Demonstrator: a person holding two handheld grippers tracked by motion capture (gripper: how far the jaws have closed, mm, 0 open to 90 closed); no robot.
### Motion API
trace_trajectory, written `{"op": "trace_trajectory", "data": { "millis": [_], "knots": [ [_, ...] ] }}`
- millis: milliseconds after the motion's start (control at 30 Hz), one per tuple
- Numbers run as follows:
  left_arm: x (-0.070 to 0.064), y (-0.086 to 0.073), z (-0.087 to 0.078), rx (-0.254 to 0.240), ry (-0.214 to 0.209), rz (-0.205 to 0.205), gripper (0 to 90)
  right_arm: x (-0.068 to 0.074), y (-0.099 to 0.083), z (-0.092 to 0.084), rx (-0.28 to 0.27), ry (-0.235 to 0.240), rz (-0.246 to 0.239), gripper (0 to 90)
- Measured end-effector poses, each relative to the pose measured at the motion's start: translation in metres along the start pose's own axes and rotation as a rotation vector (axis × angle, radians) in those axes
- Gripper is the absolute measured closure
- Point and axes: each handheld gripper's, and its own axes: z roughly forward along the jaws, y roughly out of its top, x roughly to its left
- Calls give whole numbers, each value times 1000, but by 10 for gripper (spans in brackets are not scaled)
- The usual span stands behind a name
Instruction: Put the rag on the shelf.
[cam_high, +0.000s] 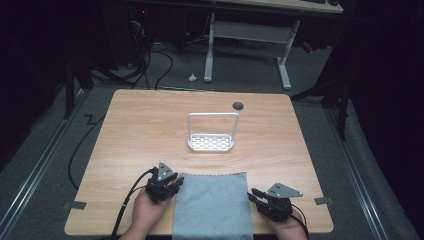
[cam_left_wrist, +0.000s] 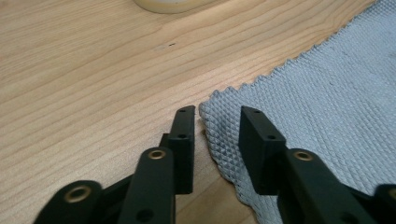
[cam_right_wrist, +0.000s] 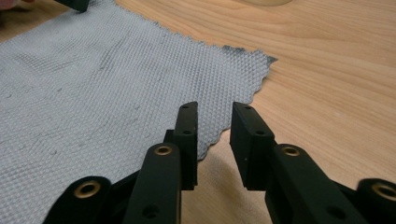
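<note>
A grey-blue waffle-weave cloth lies flat at the table's front middle. My left gripper sits at the cloth's far left corner. In the left gripper view its jaws stand open, with that corner of the cloth lying flat on the wood between them and not pinched. My right gripper is at the cloth's right side. In the right gripper view it is open just above the scalloped edge of the cloth, with bare wood under the right jaw.
A white wire rack with a tall handle stands mid-table beyond the cloth. The wooden table has a round cable hole near its far edge. Behind the table are cables on the floor and a white desk frame.
</note>
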Motion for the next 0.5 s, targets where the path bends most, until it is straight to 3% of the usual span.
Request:
{"op": "trace_trajectory", "data": {
  "millis": [67,167,300,333,433,500],
  "knots": [
    [-1,0,1,-1,-3,11,731,-1,1,1,-11,5,2,663],
    [-3,0,1,-3,8,16,795,1,4,3,-25,4,10,648],
    [-9,0,1,-1,25,73,868,3,18,13,-32,-64,5,642],
    [-8,0,1,-1,20,67,875,3,32,26,-14,-85,21,634],
    [-4,0,1,-2,-7,33,875,-1,43,39,5,-113,21,629],
    [-2,0,1,-1,-18,19,875,-9,48,53,32,-121,71,602]
  ]
}}
